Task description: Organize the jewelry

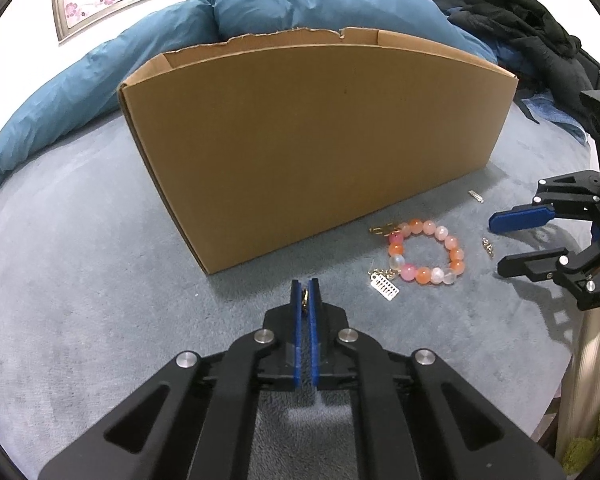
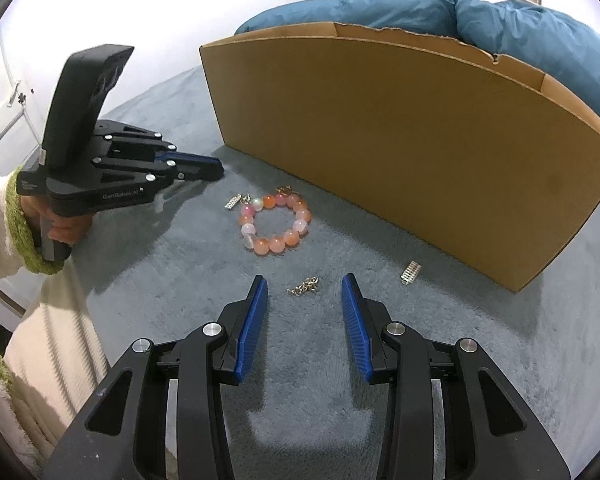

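My left gripper (image 1: 306, 290) is shut on a small gold ring (image 1: 305, 297), held between its blue pads above the grey blanket, in front of the cardboard box (image 1: 320, 140). It also shows in the right wrist view (image 2: 216, 170). A pink and orange bead bracelet (image 1: 426, 254) lies on the blanket by the box, also in the right wrist view (image 2: 276, 222). A gold comb charm (image 1: 386, 286) and a gold clasp (image 1: 382, 230) lie beside it. My right gripper (image 2: 304, 300) is open, its fingers either side of a small gold chain piece (image 2: 304, 286). A silver comb charm (image 2: 410, 272) lies to its right.
The open cardboard box (image 2: 412, 152) stands on the grey bed blanket (image 2: 480, 360). A blue duvet (image 1: 100, 80) is heaped behind the box, with black clothing (image 1: 532, 24) at the far right. The bed edge runs at the right of the left wrist view.
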The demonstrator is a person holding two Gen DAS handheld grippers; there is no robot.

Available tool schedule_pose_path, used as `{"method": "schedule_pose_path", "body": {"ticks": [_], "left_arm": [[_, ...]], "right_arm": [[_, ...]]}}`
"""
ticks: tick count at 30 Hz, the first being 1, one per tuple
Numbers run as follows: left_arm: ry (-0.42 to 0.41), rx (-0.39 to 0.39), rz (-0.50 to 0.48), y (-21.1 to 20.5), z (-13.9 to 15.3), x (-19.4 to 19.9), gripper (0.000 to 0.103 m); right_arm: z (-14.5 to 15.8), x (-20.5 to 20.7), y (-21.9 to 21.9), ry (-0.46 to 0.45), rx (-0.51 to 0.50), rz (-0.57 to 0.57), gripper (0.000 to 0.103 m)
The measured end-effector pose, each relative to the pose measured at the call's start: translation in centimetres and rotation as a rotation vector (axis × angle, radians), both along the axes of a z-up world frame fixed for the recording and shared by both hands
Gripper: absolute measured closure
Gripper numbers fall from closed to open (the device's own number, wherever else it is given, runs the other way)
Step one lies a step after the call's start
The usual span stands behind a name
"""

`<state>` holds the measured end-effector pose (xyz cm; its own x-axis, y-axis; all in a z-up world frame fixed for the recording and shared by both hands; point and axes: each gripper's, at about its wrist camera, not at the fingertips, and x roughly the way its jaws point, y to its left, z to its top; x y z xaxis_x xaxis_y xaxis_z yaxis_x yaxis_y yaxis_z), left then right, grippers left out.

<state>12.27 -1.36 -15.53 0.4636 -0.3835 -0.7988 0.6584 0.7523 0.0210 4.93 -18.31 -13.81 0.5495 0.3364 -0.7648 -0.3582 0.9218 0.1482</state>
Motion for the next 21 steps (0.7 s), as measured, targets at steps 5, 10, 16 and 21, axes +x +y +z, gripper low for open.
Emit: {"method": "schedule_pose_path", "body": {"ticks": [5, 10, 16, 21], "left_arm": [[-0.006, 0.003, 0.003, -0.16, -0.05, -0.15, 0.101], [-0.017, 0.003, 0.016, -0.15, 0.07, -0.1, 0.101], [-0.026, -0.007, 0.034, 0.07, 0.45, 0.02, 0.101], [-0.035, -0.013, 0.037, 0.03, 0.84, -0.14, 0.101]], "right_arm": [[-0.51, 0.26, -0.23, 0.004, 0.001, 0.003, 0.067], [-0.95, 0.49, 0.01, 0.022, -0.024, 0.014, 0.075], [-0.88, 0.81, -0.44, 0.042, -0.014, 0.007, 0.1], [-0.27, 0.57, -0.49, 0.024, -0.013, 0.003, 0.101]]}}
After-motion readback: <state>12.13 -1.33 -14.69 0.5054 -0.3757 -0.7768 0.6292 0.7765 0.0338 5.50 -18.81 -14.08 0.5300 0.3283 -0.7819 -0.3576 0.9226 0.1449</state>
